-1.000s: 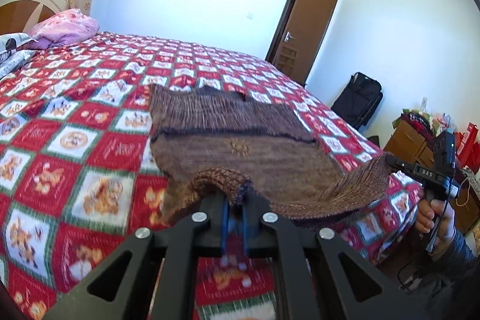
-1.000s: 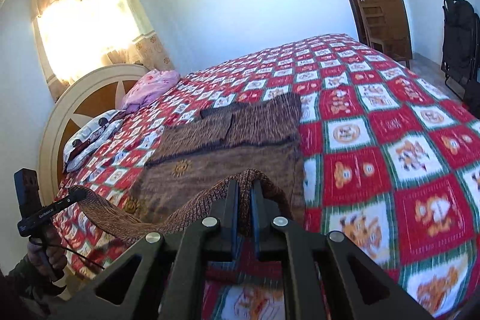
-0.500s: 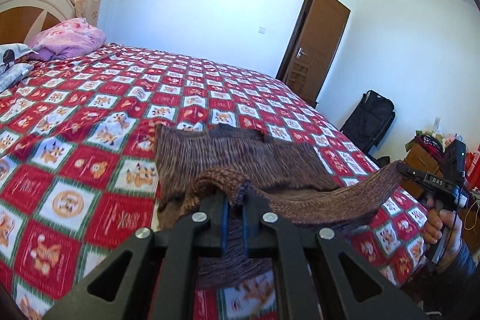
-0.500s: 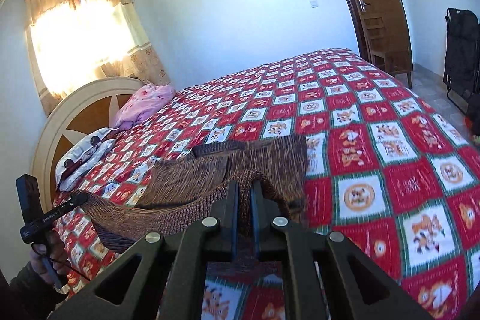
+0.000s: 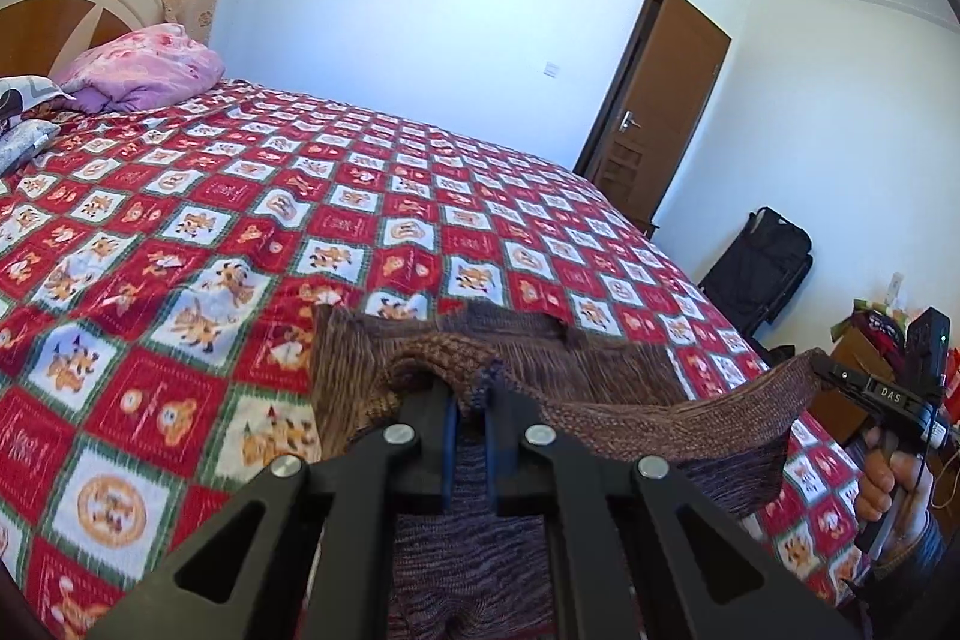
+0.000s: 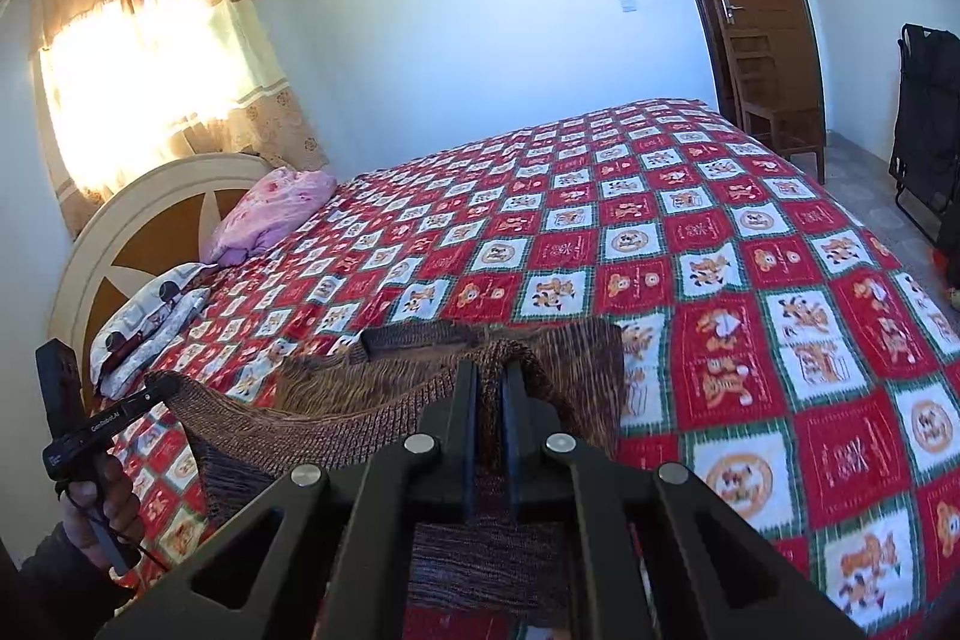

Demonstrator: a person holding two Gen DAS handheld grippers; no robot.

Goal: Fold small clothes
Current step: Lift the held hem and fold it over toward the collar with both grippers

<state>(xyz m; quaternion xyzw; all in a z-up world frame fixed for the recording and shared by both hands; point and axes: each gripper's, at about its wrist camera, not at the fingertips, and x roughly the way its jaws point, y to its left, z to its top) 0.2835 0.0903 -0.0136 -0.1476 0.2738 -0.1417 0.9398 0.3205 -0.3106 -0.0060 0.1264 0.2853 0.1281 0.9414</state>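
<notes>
On the near edge of the quilt (image 5: 180, 232), at six o'clock in both wrist views, lay the brown knit garment (image 5: 540, 358); the left gripper (image 5: 468, 400) and right gripper (image 6: 489, 382) each clenched a hem corner, stretching that edge taut between them, presumably to carry it over toward the far edge at twelve o'clock for an even fold.

A pink pillow (image 5: 144, 67) lies at the bed's (image 5: 360, 220) head end by the headboard (image 6: 150, 232). A brown door (image 5: 660, 94) stands beyond the far corner, near a black bag (image 5: 762, 268).
</notes>
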